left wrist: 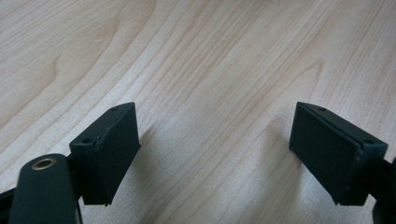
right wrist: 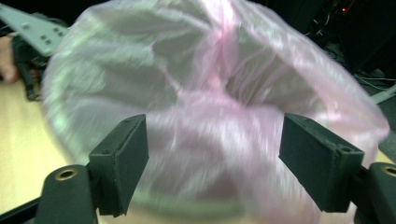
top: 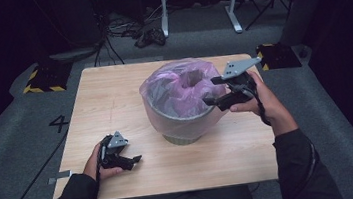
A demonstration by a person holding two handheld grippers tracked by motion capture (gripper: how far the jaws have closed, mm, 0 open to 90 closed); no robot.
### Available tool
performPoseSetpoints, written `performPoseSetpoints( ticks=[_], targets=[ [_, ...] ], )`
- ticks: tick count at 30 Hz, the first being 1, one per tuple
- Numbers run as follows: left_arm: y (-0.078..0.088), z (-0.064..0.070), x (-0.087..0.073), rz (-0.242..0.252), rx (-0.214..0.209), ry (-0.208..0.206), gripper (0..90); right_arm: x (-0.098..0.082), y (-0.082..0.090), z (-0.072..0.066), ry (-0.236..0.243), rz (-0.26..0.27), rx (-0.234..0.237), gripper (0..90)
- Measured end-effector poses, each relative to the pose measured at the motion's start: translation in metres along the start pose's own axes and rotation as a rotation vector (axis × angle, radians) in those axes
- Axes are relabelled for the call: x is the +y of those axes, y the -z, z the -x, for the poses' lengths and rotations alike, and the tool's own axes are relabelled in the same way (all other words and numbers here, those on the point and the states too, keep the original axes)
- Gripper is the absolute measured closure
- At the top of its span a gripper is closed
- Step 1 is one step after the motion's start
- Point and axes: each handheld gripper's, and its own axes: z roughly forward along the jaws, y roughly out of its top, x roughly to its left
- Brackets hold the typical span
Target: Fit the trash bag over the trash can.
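A pink bag (top: pixel 183 86) is seen lining a small bin (top: pixel 184 129) at the middle of the wooden table (top: pixel 114 96), film draped over the rim and puffed up above it. The right gripper (top: pixel 212 91) is held at the bin's right rim, jaws spread wide; in the right gripper view the bag (right wrist: pixel 210 102) sits beyond and between the pads, nothing pinched. The left gripper (top: pixel 135 160) is parked low over bare table near the front-left edge, well apart from the bin, jaws released and empty; only wood grain (left wrist: pixel 210 70) is framed between its pads. Handling judged: film is thin, light, limp and slick, easily torn if yanked or snagged on the rim; a single layer will likely slide out of flat pads. A gathered fold at the rim overhang is the better hold, or the bunched ridge across the top. The bin looks light, so it may tip or drag unless braced by the other gripper.
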Motion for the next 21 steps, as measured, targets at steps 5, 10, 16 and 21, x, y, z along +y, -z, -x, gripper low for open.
performPoseSetpoints(
  ticks=[5,10,16,21],
  targets=[
    [0.0,-0.001,-0.001,0.005,-0.005,0.006,14.8,-0.018,0.017,-0.007,0.005,0.018,-0.026,23.3],
    [0.0,-0.001,-0.001,0.003,-0.001,0.007,14.5,-0.035,0.029,-0.017,0.022,0.001,-0.04,22.1],
    [0.0,-0.001,-0.001,0.004,0.0,0.007,14.4,-0.063,0.039,-0.027,0.014,-0.021,-0.065,21.9],
    [-0.001,-0.001,-0.001,0.004,0.002,0.007,14.3,-0.092,0.029,-0.027,-0.015,-0.072,-0.06,21.7]
  ],
)
